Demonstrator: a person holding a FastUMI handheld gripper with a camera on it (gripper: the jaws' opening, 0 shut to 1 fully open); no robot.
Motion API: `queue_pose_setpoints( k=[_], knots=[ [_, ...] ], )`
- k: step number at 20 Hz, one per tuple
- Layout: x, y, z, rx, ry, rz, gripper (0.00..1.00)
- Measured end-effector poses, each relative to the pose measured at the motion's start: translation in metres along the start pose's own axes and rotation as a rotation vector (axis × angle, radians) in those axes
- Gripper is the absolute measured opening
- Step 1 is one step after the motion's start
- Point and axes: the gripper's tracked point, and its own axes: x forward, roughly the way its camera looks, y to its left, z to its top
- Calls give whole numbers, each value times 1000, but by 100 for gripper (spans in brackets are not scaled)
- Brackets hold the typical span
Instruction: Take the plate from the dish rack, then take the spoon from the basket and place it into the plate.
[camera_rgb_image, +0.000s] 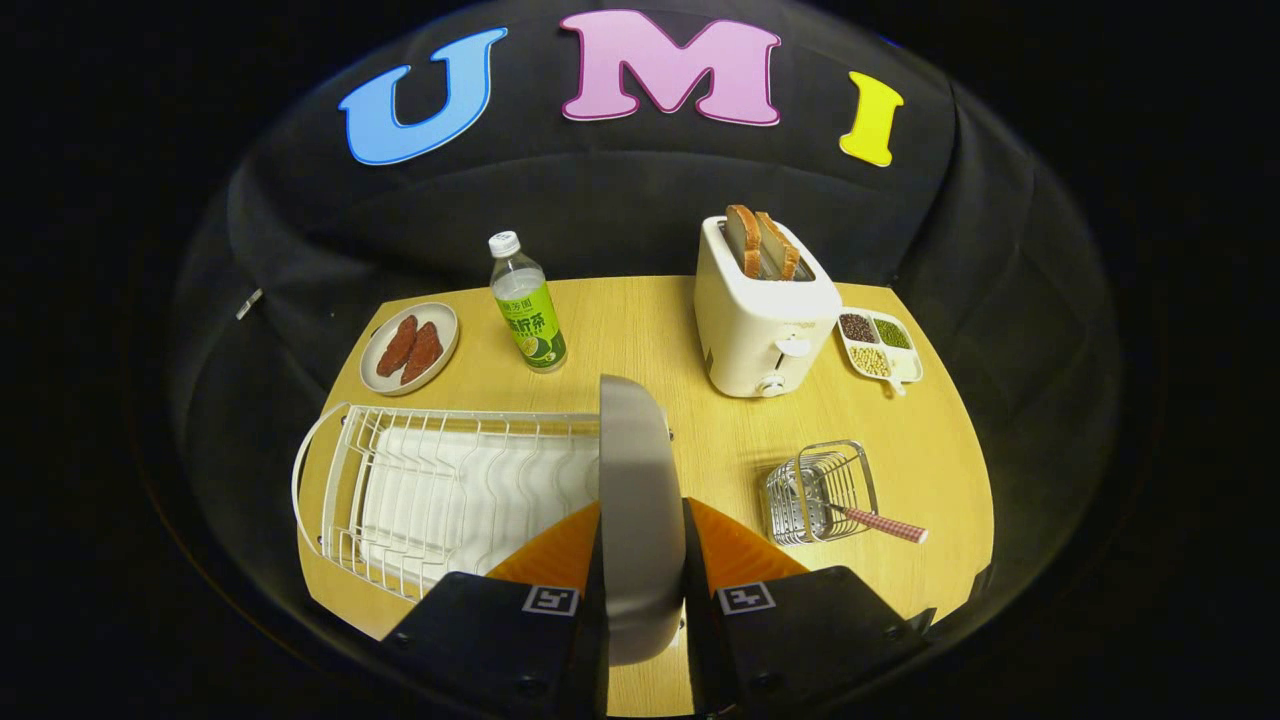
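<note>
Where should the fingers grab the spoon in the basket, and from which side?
Probably the checked handle, where it juts out past the wire basket rim on the side away from the dish rack. The bowl end sits inside the wires, so come from above at that free end. The gripper is now shut on the plate, held on edge.

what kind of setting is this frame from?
Likely a mock kitchen tabletop in a recording booth: a toaster with bread, a dish rack and a utensil basket on a wooden table. The gripper is shut on a plate.
</note>
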Motion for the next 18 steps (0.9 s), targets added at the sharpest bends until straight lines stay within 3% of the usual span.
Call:
queue_pose_setpoints(
  k=[12,13,15,18],
  knots=[
    [-11,-20,13,7,-20,-17,35],
    [-12,-25,9,-1,-14,-19,31],
    [-12,-29,2,18,9,7,25],
    [-20,-34,-5,46,3,55,25]
  ],
)
